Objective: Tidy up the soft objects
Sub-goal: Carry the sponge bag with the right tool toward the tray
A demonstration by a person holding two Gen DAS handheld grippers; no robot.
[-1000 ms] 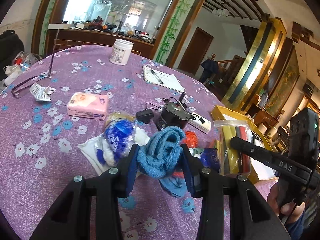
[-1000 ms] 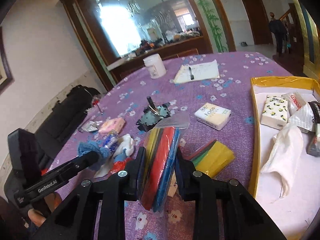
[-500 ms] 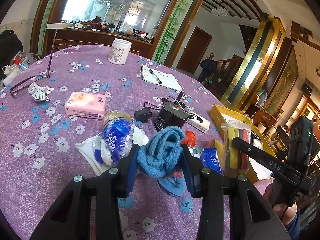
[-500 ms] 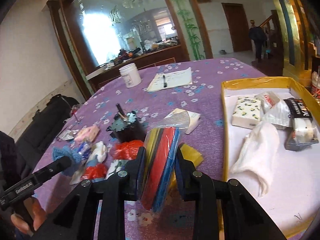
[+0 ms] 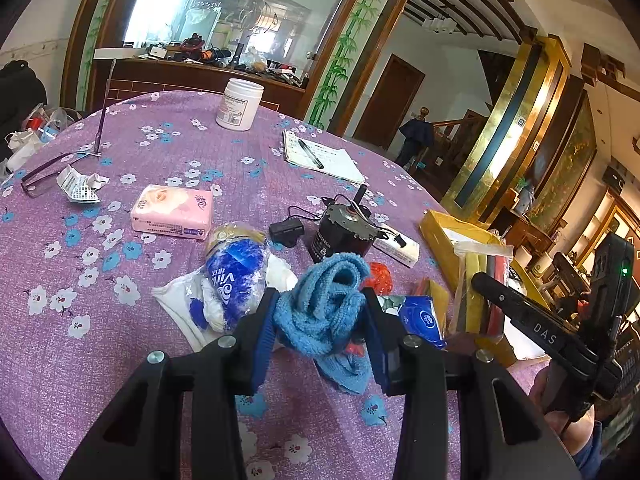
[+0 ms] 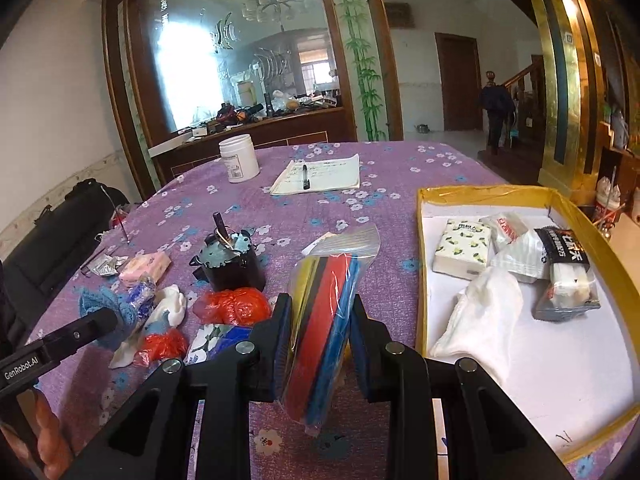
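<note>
My left gripper (image 5: 320,322) is shut on a bunched blue knitted cloth (image 5: 326,308), held just above the purple flowered tablecloth (image 5: 160,152). My right gripper (image 6: 318,330) is shut on a clear zip bag of coloured sponge sheets (image 6: 326,320), yellow, black, red and blue, hanging upright between the pads. That bag (image 5: 478,280) and the right gripper's finger (image 5: 532,320) also show at the right of the left wrist view. A yellow-rimmed tray (image 6: 480,194) with a white floor lies to the right, holding tissue packs (image 6: 464,246), a white cloth (image 6: 484,312) and wrapped packets.
On the table lie a pink tissue pack (image 5: 172,212), a blue-printed plastic bag (image 5: 236,276), red plastic bags (image 6: 232,306), a black motor with wires (image 6: 228,260), a notepad with a pen (image 6: 320,174), a white jar (image 6: 239,158) and glasses (image 5: 44,172). A person (image 6: 496,110) stands far off.
The right gripper has swung to the right with the sponge bag, so the tray now fills more of its view. The left gripper and its blue cloth have stayed put.
</note>
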